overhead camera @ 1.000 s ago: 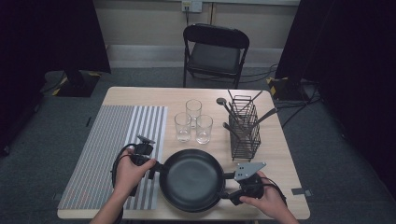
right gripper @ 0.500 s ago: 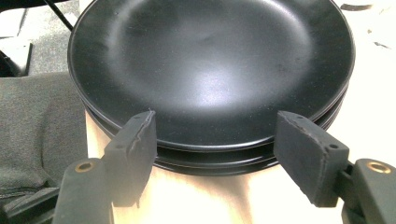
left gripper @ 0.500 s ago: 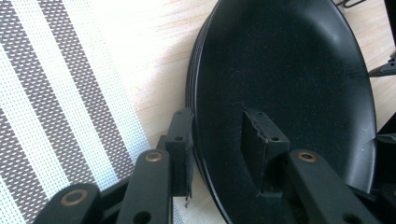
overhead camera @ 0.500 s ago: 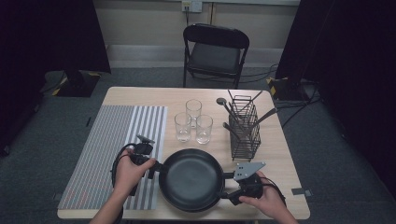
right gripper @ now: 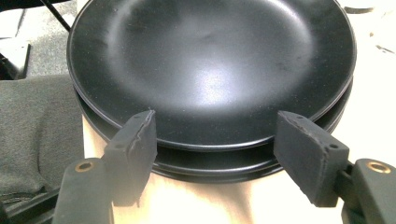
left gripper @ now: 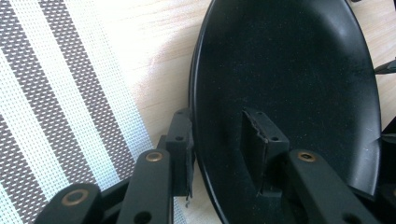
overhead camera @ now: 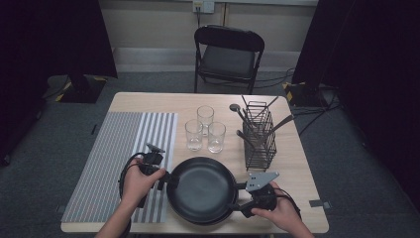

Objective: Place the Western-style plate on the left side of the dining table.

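Two black plates lie stacked at the front middle of the table. The top plate rests on the lower one. My left gripper straddles the stack's left rim. In the left gripper view one pad sits against the rim's outer edge and the other lies on the inner slope of the plate. My right gripper is at the front right rim. Its jaws stand wide apart, and the near edge of the top plate runs between the pads.
Three clear glasses stand just behind the plates. A wire caddy with dark utensils stands to the right. A striped mat covers the table's left part. A folding chair stands beyond the far edge.
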Demonstrator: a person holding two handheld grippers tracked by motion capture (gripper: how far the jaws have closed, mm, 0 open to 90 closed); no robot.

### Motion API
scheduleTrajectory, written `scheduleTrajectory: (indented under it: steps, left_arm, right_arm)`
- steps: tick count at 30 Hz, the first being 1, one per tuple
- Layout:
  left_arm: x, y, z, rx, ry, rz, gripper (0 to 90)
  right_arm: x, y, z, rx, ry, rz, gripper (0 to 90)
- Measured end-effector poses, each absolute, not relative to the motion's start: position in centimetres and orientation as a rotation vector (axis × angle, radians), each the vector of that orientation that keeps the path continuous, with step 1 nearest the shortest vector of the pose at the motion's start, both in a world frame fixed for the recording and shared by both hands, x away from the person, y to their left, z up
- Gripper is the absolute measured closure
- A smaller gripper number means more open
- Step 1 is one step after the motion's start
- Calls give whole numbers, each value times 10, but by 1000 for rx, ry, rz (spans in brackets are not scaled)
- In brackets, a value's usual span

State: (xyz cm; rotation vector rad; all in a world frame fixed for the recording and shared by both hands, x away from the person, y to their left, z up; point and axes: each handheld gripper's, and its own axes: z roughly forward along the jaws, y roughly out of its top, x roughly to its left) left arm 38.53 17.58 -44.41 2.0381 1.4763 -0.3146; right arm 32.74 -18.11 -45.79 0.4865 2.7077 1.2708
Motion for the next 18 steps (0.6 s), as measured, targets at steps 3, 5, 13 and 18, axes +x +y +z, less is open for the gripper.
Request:
scheduleTrajectory:
  steps: [3,5,13,18]
  left_arm:
    - [385,177,-445,2022,1488,-318,651]
    - [385,177,-445,2023,1487,-316,658]
    - [385,178,-444,2024,1486,-312,661]
    - [385,178,-444,2017,1490,-315,656]
  right_arm:
    - [328,-180,-458,485,2710,1267,296]
    - [328,-180,-458,487,2710,1270,296]
    - [328,-181,-459,500,2704,1288,296]
    - [328,-180,-459,498,2701,1291,296]
